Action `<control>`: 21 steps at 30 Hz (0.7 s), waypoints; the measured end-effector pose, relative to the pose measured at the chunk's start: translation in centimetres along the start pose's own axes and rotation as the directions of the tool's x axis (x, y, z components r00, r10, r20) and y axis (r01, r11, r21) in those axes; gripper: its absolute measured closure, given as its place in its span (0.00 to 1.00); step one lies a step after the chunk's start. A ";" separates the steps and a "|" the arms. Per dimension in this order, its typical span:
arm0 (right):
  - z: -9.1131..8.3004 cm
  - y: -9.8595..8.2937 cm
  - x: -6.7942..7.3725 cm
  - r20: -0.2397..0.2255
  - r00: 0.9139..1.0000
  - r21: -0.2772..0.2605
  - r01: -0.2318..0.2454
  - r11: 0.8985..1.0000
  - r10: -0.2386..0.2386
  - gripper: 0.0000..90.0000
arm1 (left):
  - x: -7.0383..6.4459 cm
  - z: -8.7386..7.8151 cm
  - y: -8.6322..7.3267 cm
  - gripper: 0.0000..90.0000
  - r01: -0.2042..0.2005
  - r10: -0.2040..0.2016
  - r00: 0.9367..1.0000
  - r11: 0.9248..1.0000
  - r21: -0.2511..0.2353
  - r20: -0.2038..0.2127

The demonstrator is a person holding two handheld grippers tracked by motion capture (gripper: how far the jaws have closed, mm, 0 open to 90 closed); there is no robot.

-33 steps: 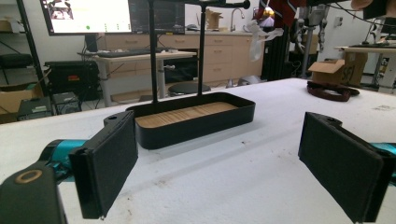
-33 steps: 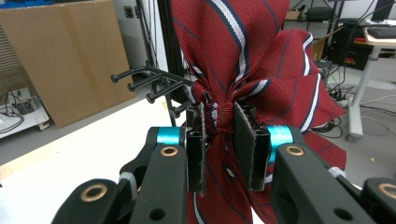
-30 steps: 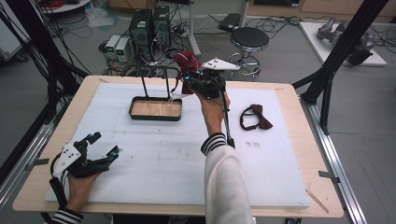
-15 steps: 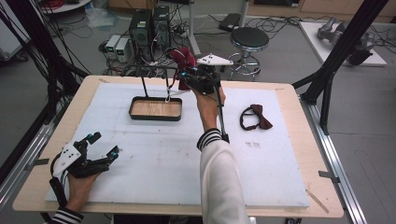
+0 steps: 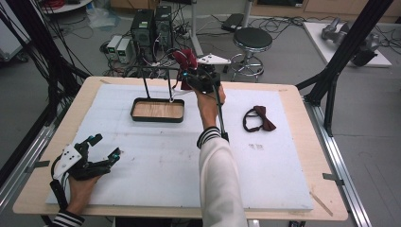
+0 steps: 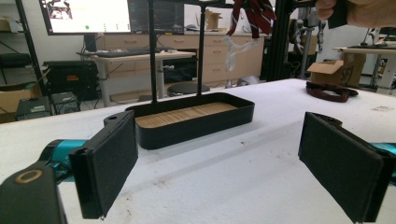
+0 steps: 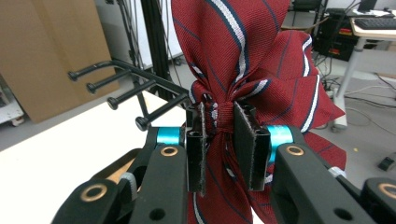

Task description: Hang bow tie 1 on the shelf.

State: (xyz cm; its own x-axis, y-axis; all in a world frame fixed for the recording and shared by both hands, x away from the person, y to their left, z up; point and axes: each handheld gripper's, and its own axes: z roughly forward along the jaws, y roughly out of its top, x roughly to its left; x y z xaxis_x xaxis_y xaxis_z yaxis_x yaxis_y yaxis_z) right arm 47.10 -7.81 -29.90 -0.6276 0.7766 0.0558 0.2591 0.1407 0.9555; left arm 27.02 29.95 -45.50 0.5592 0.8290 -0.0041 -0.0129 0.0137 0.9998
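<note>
1. R gripper (image 7: 219,149): clamped on knot of red striped bow tie (image 7: 243,60), held up beside the pegs (image 7: 126,100) of the black rack (image 5: 157,90) at table's far edge.
2. Progress: tie lifted, not yet hung on a peg. Second bow tie (image 5: 257,119) lies on mat, untouched.
3. L gripper (image 5: 94,151): jaws apart, holds nothing, near front-left corner.
4. Clearance: pegs crowd close, tray (image 6: 196,119) below; mat open to the right.

rack pegs (image 7: 116,100) just left of tongs, open tabletop (image 5: 156,156) below
</note>
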 end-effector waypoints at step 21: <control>0.4 -1.1 -1.1 0.029 1.000 0.080 -0.010 0.997 0.008 0.84 | 0.0 -0.1 0.0 0.14 -0.006 0.006 1.000 1.000 -0.002 0.001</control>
State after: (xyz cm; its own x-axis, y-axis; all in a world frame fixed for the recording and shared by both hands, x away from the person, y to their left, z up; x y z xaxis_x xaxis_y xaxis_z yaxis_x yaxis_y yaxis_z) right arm 47.80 -8.59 -31.08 -0.6041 0.7950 0.0551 0.3236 0.1815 0.9286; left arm 26.95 30.00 -45.51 0.5601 0.8284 0.0017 -0.0177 0.0099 0.9998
